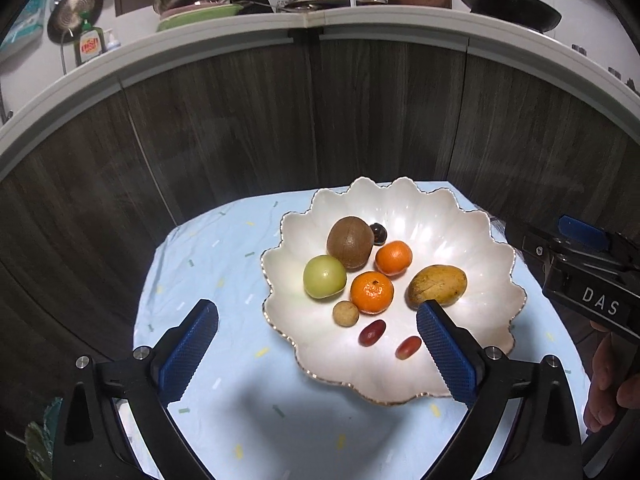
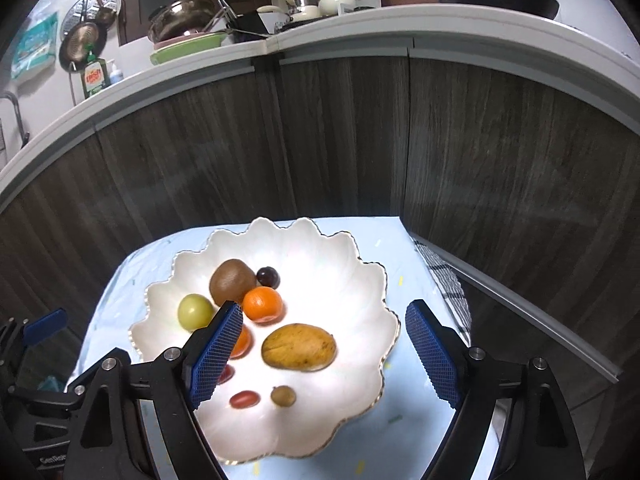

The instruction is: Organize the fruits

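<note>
A white scalloped plate (image 1: 460, 240) with a gold rim sits on a pale blue tablecloth (image 1: 216, 264). It holds a kiwi (image 1: 350, 243), a green fruit (image 1: 324, 277), two oranges (image 1: 394, 258), a mango (image 1: 437, 285), a small brown fruit (image 1: 346, 313), two red grapes (image 1: 372, 333) and a dark grape (image 1: 377, 233). My left gripper (image 1: 318, 312) hangs open above the plate's near left side, with nothing between its pads. My right gripper (image 2: 325, 312) is open too, above the mango (image 2: 299, 346), holding nothing. Its left finger hides part of one orange (image 2: 243, 342).
Dark wood cabinet fronts (image 1: 360, 120) rise right behind the table. The counter (image 1: 240, 32) above carries pots, dishes and a wok. A checkered cloth (image 2: 448, 284) lies at the table's right edge. A hand (image 1: 608, 384) holds the right gripper's body at the left view's right edge.
</note>
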Motion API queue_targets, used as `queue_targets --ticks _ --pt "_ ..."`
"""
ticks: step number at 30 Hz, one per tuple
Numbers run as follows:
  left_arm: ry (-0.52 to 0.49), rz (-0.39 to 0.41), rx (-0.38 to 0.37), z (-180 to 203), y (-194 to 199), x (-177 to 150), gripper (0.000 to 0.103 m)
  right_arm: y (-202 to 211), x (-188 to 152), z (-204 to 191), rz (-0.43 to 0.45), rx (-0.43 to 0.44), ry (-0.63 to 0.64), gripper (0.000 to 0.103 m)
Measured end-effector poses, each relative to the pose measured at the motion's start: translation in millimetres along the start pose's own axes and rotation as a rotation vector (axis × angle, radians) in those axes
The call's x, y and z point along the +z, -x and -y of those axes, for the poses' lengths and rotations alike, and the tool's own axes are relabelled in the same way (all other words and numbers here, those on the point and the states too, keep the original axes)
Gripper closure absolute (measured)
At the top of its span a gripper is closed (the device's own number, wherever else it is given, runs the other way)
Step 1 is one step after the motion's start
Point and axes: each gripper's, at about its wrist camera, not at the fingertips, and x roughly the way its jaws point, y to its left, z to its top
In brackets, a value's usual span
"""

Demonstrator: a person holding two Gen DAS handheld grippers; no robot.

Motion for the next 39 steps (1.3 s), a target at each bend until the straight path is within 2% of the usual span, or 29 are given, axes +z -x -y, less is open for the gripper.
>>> queue_targets --ticks 12,29,39 --pt "0.011 0.016 0.011 -7 44 -19 0.002 47 -12 -13 0.041 0.008 0.03 0.019" --pt "0.033 0.016 0.014 -12 100 -69 0.002 102 -56 -31 0.042 0.037 0.078 0.019" --pt "0.057 0.008 0.02 -17 125 -100 0.002 134 -86 -37 0.069 0.022 0.109 0.019"
